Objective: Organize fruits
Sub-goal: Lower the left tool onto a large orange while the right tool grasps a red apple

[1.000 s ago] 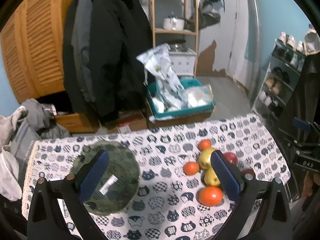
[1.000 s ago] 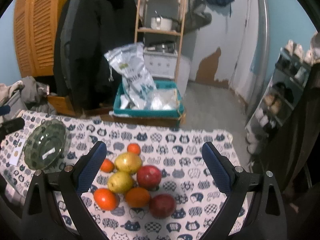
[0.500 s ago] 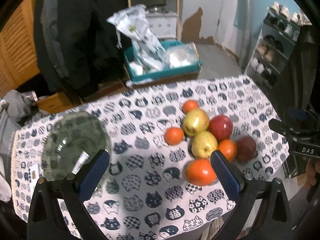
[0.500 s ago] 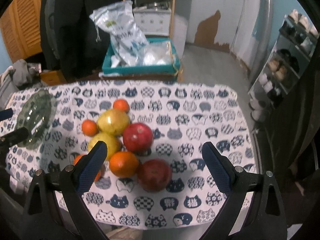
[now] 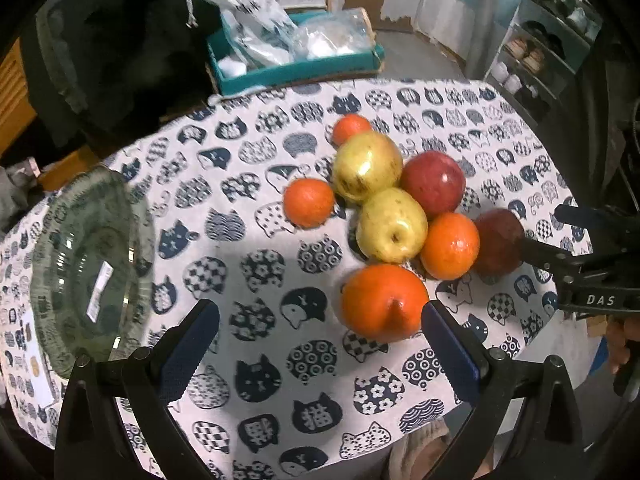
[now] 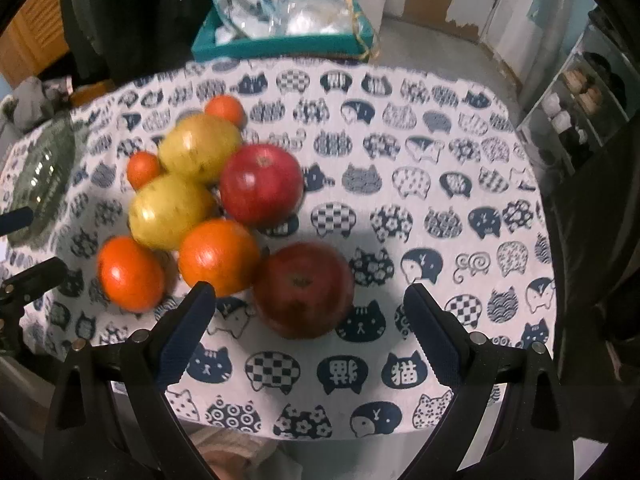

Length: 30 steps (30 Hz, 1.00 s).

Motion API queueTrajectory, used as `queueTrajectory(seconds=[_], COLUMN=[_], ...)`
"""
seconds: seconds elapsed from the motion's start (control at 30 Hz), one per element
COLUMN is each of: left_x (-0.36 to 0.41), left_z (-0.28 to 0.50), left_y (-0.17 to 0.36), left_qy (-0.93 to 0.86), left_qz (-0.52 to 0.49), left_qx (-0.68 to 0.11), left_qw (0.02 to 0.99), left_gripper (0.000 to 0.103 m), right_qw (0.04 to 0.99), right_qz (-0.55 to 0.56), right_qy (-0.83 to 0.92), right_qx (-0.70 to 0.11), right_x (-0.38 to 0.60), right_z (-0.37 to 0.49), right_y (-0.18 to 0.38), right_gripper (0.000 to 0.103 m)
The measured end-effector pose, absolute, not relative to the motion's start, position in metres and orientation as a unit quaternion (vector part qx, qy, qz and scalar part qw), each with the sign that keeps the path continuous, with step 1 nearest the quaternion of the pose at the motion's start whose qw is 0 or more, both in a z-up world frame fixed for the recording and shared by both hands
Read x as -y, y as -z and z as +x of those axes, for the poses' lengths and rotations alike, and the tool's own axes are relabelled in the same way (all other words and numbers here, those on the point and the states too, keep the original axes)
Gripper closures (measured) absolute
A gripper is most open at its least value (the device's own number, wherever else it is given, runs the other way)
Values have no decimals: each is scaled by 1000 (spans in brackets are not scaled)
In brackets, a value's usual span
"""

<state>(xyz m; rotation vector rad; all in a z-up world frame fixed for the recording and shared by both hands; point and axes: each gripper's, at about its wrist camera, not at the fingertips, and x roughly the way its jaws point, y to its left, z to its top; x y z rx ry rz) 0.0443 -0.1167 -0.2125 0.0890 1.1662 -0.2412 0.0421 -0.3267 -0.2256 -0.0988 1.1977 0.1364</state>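
A cluster of fruit lies on the cat-print tablecloth point(image 5: 256, 264): two yellow apples point(image 5: 390, 226), two red apples, and several oranges. My left gripper point(image 5: 320, 344) hangs open above the cloth, with the big orange point(image 5: 382, 302) just ahead of its right finger. A green glass bowl point(image 5: 86, 264) sits to the left, empty. In the right wrist view my right gripper point(image 6: 308, 328) is open, low over the near red apple point(image 6: 304, 290), which lies between its fingers. The other red apple point(image 6: 260, 184) and an orange point(image 6: 218, 256) sit behind it.
A teal box point(image 5: 296, 68) holding plastic bags stands beyond the table's far edge. Dark coats hang at the back left. A shoe rack point(image 5: 548, 52) is at the right. The table's near edge runs just under both grippers.
Both grippers have tilted down and come closer to the table. The fruit looms larger in each view, and the bowl has slid left in the left wrist view.
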Motion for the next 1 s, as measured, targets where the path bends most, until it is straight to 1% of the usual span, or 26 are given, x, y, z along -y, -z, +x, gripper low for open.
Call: queueTrajectory(seconds=[0.4, 0.43, 0.6, 0.67, 0.73, 0.83, 0.9, 0.93, 0.97, 1.0], left_x=[144, 146, 155, 158, 162, 166, 166, 165, 165, 163], left_z=[47, 47, 51, 52, 54, 56, 56, 57, 57, 56], left_y=[239, 241, 254, 258, 263, 270, 275, 277, 278, 278], left_qy=[139, 140, 147, 150, 152, 154, 158, 161, 165, 167], left_qz=[54, 55, 57, 54, 54, 56, 50, 43, 35, 29], left_qx=[-571, -573, -583, -587, -590, -599, -606, -610, -612, -612], left_qw=[807, 805, 797, 794, 791, 783, 778, 775, 773, 773], left_gripper=[1, 1, 1, 1, 5, 15, 27, 28, 33, 33], right_qw=[792, 790, 780, 778, 780, 785, 786, 788, 789, 791], right_qz=[-79, -82, -89, -87, -82, -76, -74, -75, -76, -74], right_qy=[-74, -76, -84, -87, -90, -91, -91, -89, -88, -86], right_qx=[-601, -603, -614, -616, -613, -609, -607, -605, -603, -601], right_x=[317, 315, 312, 311, 311, 313, 315, 315, 315, 316], right_z=[51, 53, 59, 61, 62, 64, 64, 64, 63, 62], right_y=[266, 268, 285, 292, 295, 298, 298, 298, 297, 295], right_gripper=[10, 11, 26, 28, 28, 29, 29, 29, 29, 29])
